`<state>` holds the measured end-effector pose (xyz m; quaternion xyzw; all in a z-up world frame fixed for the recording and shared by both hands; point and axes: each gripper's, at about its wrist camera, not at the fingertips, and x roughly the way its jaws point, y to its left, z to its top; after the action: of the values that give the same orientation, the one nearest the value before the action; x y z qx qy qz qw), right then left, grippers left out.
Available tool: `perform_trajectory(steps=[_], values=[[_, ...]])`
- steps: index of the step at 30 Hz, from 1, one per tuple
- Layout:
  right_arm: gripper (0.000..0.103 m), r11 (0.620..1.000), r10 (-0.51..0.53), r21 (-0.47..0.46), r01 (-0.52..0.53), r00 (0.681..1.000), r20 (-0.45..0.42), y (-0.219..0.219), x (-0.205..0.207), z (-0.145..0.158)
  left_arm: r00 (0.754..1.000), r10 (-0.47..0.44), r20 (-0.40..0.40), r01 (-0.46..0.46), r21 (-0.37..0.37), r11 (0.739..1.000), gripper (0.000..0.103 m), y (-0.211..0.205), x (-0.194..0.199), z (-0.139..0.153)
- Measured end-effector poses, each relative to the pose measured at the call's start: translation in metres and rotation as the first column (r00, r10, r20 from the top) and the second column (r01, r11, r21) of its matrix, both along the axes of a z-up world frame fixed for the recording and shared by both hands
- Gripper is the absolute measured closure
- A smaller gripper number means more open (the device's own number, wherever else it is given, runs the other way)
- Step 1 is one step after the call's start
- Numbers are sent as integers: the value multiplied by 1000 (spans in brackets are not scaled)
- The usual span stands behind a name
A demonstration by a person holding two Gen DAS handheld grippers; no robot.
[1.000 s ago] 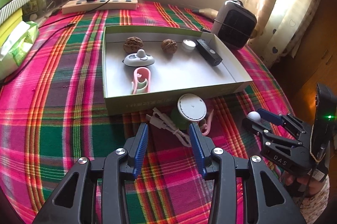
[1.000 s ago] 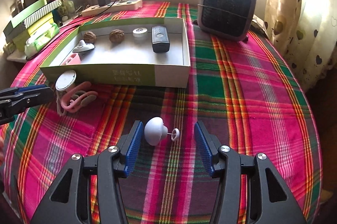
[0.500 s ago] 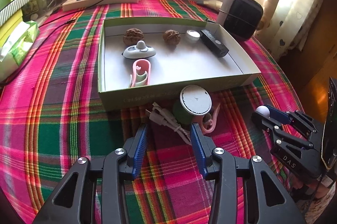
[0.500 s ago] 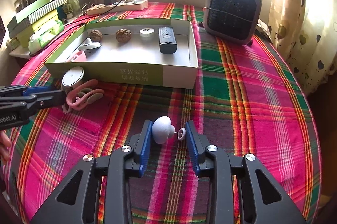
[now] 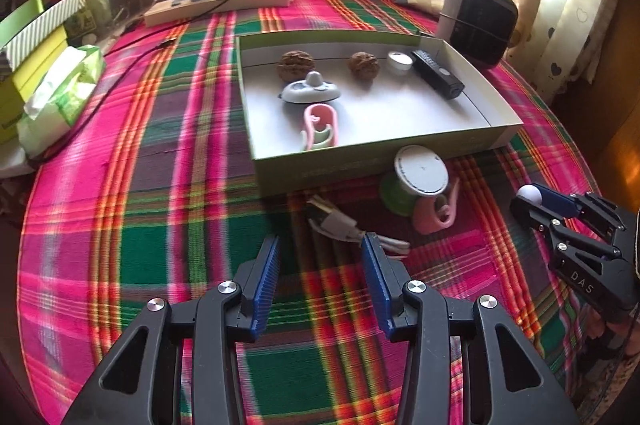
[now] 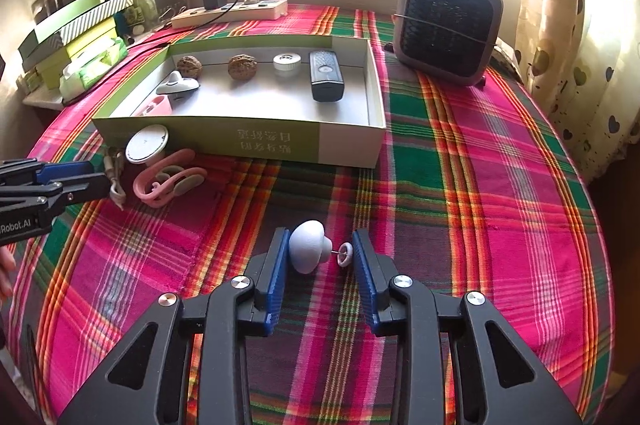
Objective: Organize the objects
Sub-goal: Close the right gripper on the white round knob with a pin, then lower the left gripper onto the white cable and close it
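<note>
Nearest the shallow green-sided cardboard tray (image 6: 280, 145), on its front side and well short of it, the right gripper (image 6: 320, 253) has its jaws drawn in around a small white mushroom-shaped plastic knob with a thin pin and ring (image 6: 307, 245): the left pad touches the dome and the right pad meets the ring, so the piece looks pinched end to end, low over the pink, green and red plaid cloth (image 6: 460, 185) that covers the counter. Toward the tray's front left corner, the left gripper (image 5: 320, 257) hangs with its jaws wide apart and nothing between them, just short of a white folded cable with a plug (image 5: 340, 225). Just beyond that, against the tray's front wall, lie a green spool with a round white cap (image 5: 420, 171) and a pink curved plastic clip (image 5: 436, 213). Inside the tray sit two brown walnuts (image 6: 242, 65), a grey domed piece, another pink clip, a small white cap and a black remote (image 6: 326, 75). Behind the tray stand a white power strip (image 6: 232, 11) and a dark grilled desktop heater (image 6: 448, 25). The step in hand appears to be picking up the knob; the next move likely calls for lifting it without letting the narrow pin slip, carrying it over the tray's front wall and releasing it on bare tray floor.
</note>
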<state>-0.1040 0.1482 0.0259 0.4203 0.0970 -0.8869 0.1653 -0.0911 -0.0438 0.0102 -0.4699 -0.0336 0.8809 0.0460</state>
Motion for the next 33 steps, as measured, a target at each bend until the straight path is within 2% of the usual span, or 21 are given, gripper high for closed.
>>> perform_trajectory(steps=[3, 9, 18, 23, 33], values=[[70, 1000, 10, -2, -10, 1000, 0, -2, 2, 0, 1000, 19, 7, -19, 3, 1000, 63, -7, 1, -2], [70, 1000, 12, -2, -12, 1000, 0, -3, 3, 0, 1000, 24, -4, -23, 82, 996, 63, -9, 4, 2], [70, 1000, 13, 0, -13, 1000, 0, -3, 3, 0, 997, 82, 4, -82, 103, 991, 63, 0, -11, 3], [70, 1000, 14, -4, -14, 1000, 1, -2, 2, 0, 994, 108, 26, -109, 61, 992, 63, 0, -16, -1], [70, 1000, 18, -8, -18, 1000, 3, -4, 3, 0, 997, 73, 29, -74, 10, 997, 63, 14, -18, -2]])
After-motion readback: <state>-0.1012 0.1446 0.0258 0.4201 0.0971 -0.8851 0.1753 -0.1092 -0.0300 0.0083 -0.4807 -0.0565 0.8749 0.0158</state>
